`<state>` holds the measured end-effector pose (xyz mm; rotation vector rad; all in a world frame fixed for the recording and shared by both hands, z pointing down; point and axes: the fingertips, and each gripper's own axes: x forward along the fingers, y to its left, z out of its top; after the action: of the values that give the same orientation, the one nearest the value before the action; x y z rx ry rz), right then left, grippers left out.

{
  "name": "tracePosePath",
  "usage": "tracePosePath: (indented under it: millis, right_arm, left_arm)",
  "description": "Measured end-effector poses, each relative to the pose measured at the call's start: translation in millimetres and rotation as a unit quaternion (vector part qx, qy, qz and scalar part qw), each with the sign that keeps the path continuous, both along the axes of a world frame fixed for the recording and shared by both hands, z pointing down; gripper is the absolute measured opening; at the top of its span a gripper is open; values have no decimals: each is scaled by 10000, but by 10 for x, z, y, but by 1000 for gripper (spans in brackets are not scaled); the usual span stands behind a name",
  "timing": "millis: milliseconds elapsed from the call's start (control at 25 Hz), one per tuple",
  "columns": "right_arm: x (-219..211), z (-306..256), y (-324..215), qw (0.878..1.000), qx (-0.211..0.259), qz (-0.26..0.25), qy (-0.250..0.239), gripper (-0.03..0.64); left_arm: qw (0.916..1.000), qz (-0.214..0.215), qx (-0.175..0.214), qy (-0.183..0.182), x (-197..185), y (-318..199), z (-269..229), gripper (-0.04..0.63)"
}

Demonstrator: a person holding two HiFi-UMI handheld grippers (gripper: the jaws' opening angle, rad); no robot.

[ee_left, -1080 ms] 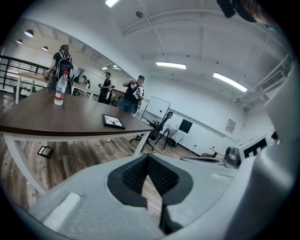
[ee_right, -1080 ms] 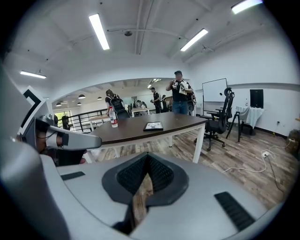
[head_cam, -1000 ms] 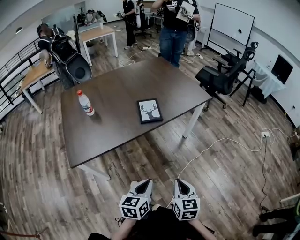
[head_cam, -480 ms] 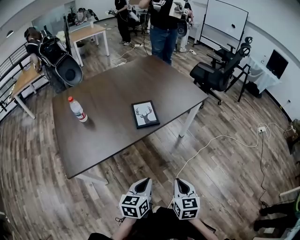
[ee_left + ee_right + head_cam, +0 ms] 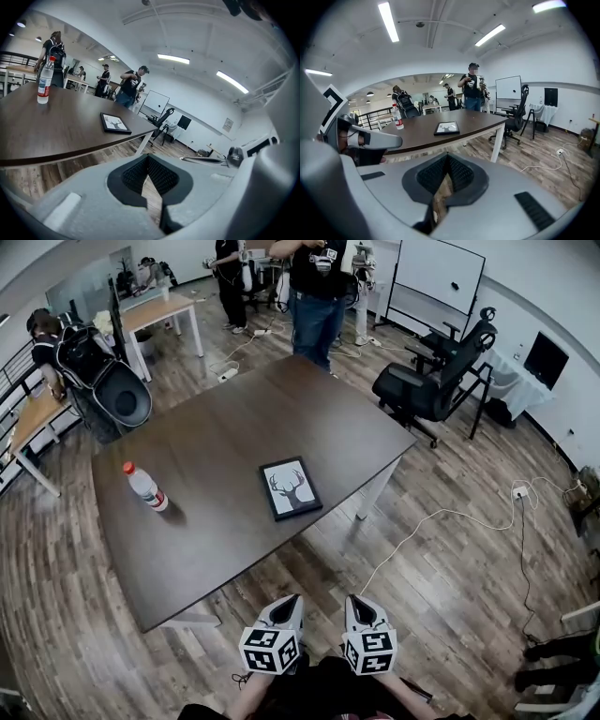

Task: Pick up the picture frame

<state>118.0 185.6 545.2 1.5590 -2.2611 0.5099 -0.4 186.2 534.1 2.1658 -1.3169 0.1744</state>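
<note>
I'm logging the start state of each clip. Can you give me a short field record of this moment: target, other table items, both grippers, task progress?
target: picture frame, lying flat, deer print facing up
location: on the table, toward its right edge in the head view
other item: water bottle, upright, toward the table's left side, apart from the frame
left gripper: shut, empty, over the floor short of the table
right gripper: shut, empty, beside the left one
progress: frame not yet touched
</note>
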Motion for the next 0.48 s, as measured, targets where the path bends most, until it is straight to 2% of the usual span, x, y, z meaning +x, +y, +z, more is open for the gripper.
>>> tracePosePath:
  millis: [480]
  right_arm:
    - [-504,-33,-537,9996,149,217,-117,5]
  left_arm:
    - [9996,134,174,-150,-517,-647,-29,9]
